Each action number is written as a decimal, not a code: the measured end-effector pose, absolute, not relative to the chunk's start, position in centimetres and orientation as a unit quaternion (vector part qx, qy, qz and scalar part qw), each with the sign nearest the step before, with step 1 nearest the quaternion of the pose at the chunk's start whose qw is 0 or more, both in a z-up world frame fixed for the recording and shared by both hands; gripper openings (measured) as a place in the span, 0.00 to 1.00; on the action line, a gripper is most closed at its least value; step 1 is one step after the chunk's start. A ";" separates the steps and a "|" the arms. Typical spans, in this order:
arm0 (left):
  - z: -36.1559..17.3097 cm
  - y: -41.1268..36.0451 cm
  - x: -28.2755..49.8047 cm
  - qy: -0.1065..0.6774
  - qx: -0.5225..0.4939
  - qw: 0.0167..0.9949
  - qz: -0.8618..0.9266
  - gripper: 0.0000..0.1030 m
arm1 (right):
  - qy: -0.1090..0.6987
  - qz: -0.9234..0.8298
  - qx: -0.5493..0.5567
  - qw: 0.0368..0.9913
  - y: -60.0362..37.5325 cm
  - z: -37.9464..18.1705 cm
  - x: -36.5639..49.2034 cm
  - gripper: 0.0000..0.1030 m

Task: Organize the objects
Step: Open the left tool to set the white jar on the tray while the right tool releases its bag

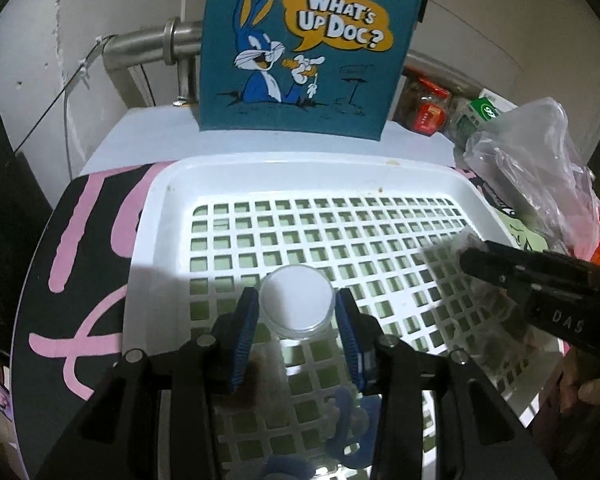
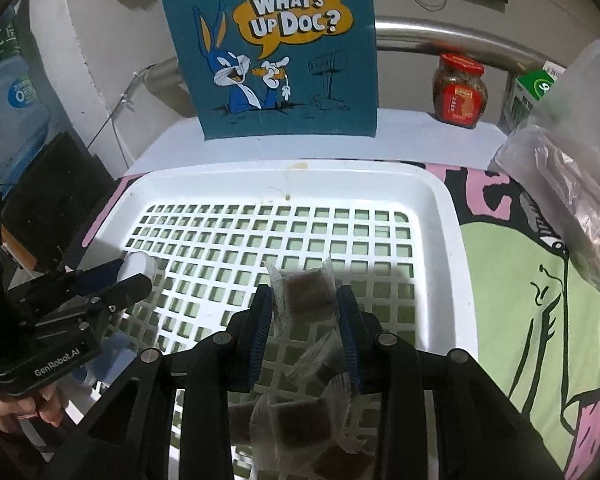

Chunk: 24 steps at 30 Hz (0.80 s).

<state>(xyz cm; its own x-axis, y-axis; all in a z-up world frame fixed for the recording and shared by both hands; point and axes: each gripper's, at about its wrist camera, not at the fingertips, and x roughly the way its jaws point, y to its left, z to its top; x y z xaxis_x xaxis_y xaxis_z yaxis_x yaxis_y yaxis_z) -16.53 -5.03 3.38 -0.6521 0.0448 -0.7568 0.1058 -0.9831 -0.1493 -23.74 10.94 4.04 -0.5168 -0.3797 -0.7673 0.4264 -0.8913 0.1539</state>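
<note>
Raised-rim white plastic grid tray (image 1: 204, 184), far half bare; left gripper (image 1: 296, 320) pinches round clear white-lidded jar (image 1: 297, 302), right gripper (image 2: 304, 320) pinches clear packet of brown cubes (image 2: 306, 294).

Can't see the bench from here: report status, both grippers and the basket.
Left gripper shut on white round container. Right gripper shut on wrapped brown cubes. Both over white basket, nothing in the way.

My jaws carry blue ribbed pads (image 1: 245, 334) on black arms. The tray (image 1: 168, 216) under me is white, its floor a grid of square holes showing pale green. At the upper centre, a teal bag (image 2: 276, 60) shows a blue-and-white rabbit and an orange speech bubble. The cloth (image 2: 512, 280) is black, pink and light green.
</note>
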 end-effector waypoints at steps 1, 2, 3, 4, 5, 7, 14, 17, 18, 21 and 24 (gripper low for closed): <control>3.4 -5.1 -16.5 0.092 0.418 0.019 -0.904 0.40 | 0.025 -0.870 0.435 0.228 11.0 4.0 -23.8 0.38; 3.5 -5.2 -16.5 0.095 0.418 0.019 -0.903 0.48 | 0.021 -0.870 0.437 0.226 11.1 4.0 -23.9 0.44; 3.6 -5.3 -16.4 0.100 0.415 0.018 -0.904 0.55 | 0.016 -0.871 0.436 0.225 11.2 4.2 -23.9 0.47; 3.7 -5.3 -16.4 0.103 0.412 0.017 -0.905 0.57 | 0.009 -0.873 0.433 0.223 11.5 4.5 -23.8 0.53; 3.9 -5.4 -16.3 0.107 0.408 0.017 -0.907 0.61 | 0.003 -0.876 0.429 0.220 11.7 4.9 -23.8 0.57; 4.4 -5.5 -16.0 0.113 0.399 0.014 -0.910 0.67 | -0.014 -0.884 0.414 0.217 12.4 6.0 -23.6 0.62; 7.2 -6.2 -14.8 0.132 0.353 0.018 -0.926 0.73 | -0.060 -0.902 0.364 0.223 14.1 10.1 -22.2 0.70; 8.3 -6.3 -14.2 0.134 0.335 0.019 -0.932 0.73 | -0.071 -0.909 0.341 0.228 14.5 11.7 -21.4 0.73; 8.8 -6.2 -14.0 0.133 0.329 0.019 -0.935 0.73 | -0.072 -0.911 0.335 0.230 14.5 12.1 -21.1 0.74; 10.0 -5.9 -13.3 0.131 0.308 0.022 -0.942 0.73 | -0.071 -0.916 0.318 0.235 14.5 13.4 -20.1 0.76; 11.0 -5.4 -12.7 0.125 0.293 0.018 -0.948 0.73 | -0.062 -0.921 0.303 0.238 14.0 14.3 -19.1 0.80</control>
